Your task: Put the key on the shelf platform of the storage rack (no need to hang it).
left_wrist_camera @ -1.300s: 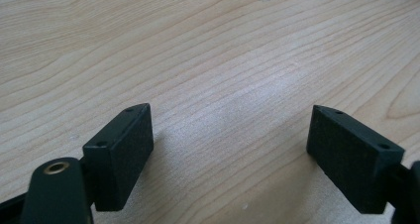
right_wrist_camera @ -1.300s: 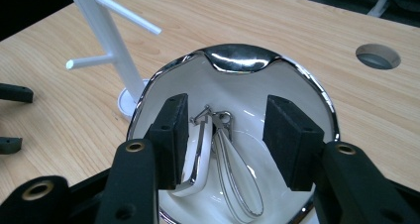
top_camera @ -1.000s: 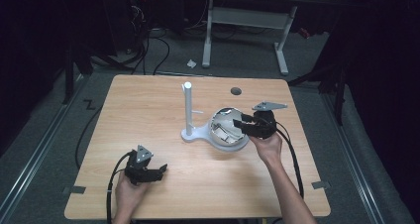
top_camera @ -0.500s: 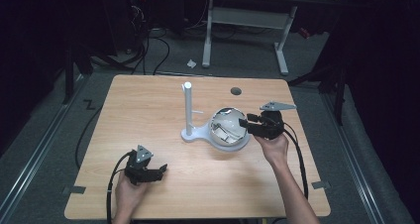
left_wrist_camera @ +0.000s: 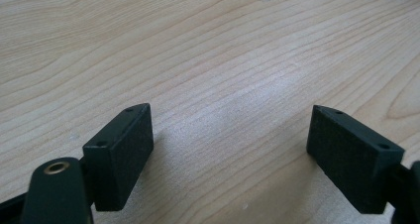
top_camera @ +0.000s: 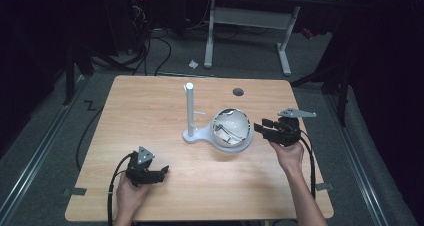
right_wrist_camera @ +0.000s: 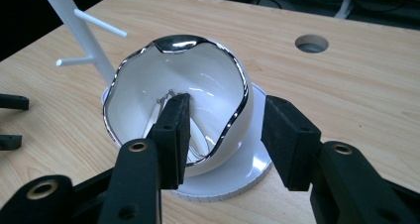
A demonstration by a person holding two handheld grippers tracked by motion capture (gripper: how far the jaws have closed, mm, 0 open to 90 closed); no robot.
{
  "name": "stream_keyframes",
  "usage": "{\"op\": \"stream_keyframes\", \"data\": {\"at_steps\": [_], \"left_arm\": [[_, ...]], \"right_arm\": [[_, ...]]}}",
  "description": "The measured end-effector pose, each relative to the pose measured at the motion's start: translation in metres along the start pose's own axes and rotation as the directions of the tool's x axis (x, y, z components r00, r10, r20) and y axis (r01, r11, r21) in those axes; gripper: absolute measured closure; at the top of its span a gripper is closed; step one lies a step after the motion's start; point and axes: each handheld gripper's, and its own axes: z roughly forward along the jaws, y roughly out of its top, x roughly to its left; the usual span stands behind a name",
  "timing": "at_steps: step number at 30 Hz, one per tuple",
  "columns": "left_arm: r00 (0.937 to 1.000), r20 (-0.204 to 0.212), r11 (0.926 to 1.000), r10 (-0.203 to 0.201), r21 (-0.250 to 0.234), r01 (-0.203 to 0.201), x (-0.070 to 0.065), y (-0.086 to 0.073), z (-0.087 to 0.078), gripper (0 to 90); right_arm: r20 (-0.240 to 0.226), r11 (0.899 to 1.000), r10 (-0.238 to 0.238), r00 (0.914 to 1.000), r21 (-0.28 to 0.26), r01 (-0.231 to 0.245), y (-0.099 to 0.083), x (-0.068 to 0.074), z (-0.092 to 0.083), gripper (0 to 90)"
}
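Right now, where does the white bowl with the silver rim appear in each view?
High view: the bowl sits right of centre, beside the white stand, just left of the right gripper.
Left gripper view: I cannot make the bowl out here.
Right gripper view: the bowl is at centre, tilted, ahead of the open jaws.
Shared landmark: the table's round hole.

White bowl [top_camera: 231,130] with a wavy silver rim is sitting tilted on the round base of a white stand [top_camera: 192,114], mouth facing the right side of the bench. Thin chain-like item lying inside, too small to identify. Stand post rising upright with short pegs.
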Motion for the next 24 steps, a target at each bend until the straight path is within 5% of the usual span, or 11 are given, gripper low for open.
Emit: {"op": "stream_keyframes", "data": {"at_steps": [24], "left_arm": [[1.0, -0.003, 1.0, -0.002, -0.002, 0.002, 0.0, 0.0, 0.0, 18.6]], "right_arm": [[0.019, 0.999, 0.014, 0.9997, -0.031, -0.013, -0.026, -0.001, -0.028, 54.3]]}}
